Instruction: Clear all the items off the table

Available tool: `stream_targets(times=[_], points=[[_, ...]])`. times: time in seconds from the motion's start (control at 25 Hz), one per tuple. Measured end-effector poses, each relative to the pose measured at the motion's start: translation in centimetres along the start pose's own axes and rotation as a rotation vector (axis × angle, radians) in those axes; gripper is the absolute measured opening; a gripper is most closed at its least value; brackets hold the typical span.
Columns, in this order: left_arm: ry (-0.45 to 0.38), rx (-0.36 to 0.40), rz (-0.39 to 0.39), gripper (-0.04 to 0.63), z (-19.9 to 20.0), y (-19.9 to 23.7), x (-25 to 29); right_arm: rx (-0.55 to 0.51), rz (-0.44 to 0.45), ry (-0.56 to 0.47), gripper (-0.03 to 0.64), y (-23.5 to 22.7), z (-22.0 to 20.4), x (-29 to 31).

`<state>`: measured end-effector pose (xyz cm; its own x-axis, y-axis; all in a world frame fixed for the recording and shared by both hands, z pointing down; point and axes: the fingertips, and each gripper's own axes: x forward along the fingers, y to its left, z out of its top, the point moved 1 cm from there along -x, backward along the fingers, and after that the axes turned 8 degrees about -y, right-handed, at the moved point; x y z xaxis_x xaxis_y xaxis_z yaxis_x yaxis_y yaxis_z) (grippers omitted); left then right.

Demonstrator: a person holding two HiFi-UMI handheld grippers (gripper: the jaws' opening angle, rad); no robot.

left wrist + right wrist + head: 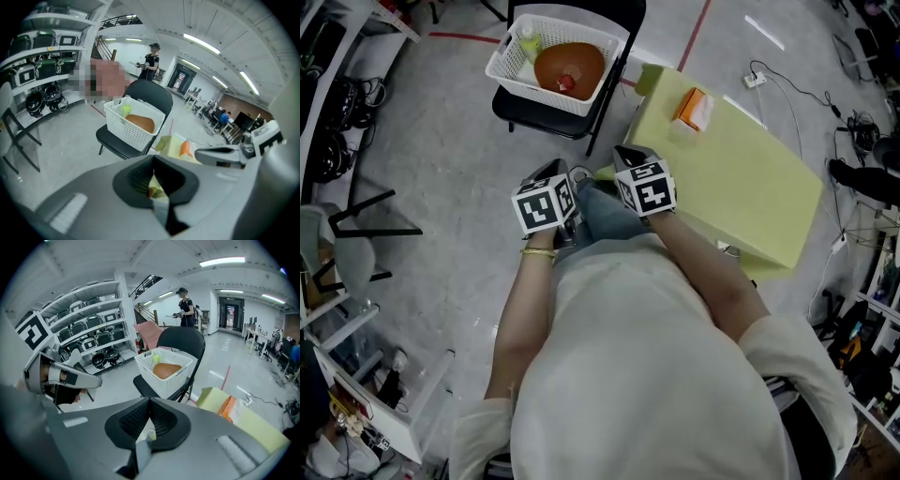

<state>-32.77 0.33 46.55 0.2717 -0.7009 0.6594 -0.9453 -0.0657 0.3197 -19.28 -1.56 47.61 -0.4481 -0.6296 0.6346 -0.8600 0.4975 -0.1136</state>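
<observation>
Collision is the nearest worry: the left gripper [153, 176] and right gripper [149, 413] hang close side by side before the person, each with fingers [138, 180] pressed together on nothing I can make out. The orange packet [692, 108] lies at one o'clock, near the far end of the yellow-green surface [750, 187]. Reaching it with the fingers unopened would, I judge, shove it off the edge. The white basket [508, 56], with a brown round item [569, 64] inside, sits on a black chair [534, 111] at eleven o'clock. The surface's corner crowds that chair. Cable [787, 86] trails over the floor at two o'clock.
</observation>
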Motion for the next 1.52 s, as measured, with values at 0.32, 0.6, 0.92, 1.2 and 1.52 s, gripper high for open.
stream_targets(times=[0.32, 0.6, 0.92, 1.2, 1.52], points=[[0.005, 0.033, -0.084, 0.009, -0.3, -3.2, 0.8, 0.020, -0.100, -0.020, 0.000, -2.9, 0.0, -2.9], [0.047, 0.079, -0.151, 0.009, -0.5, -6.0, 2.3, 0.054, -0.175, -0.020, 0.000, -5.9, -0.6, -5.2], [0.092, 0.135, -0.187, 0.009, -1.2, -9.3, 4.4, 0.139, -0.237, -0.023, 0.000, -9.4, -3.0, -7.4], [0.124, 0.180, -0.215, 0.009, -1.4, -13.6, 7.0, 0.189, -0.272, -0.019, 0.000, -14.0, -4.8, -8.9], [0.185, 0.192, -0.203, 0.009, -2.8, -17.9, 10.3, 0.252, -0.282, -0.010, 0.000, -19.8, -6.2, -10.0]])
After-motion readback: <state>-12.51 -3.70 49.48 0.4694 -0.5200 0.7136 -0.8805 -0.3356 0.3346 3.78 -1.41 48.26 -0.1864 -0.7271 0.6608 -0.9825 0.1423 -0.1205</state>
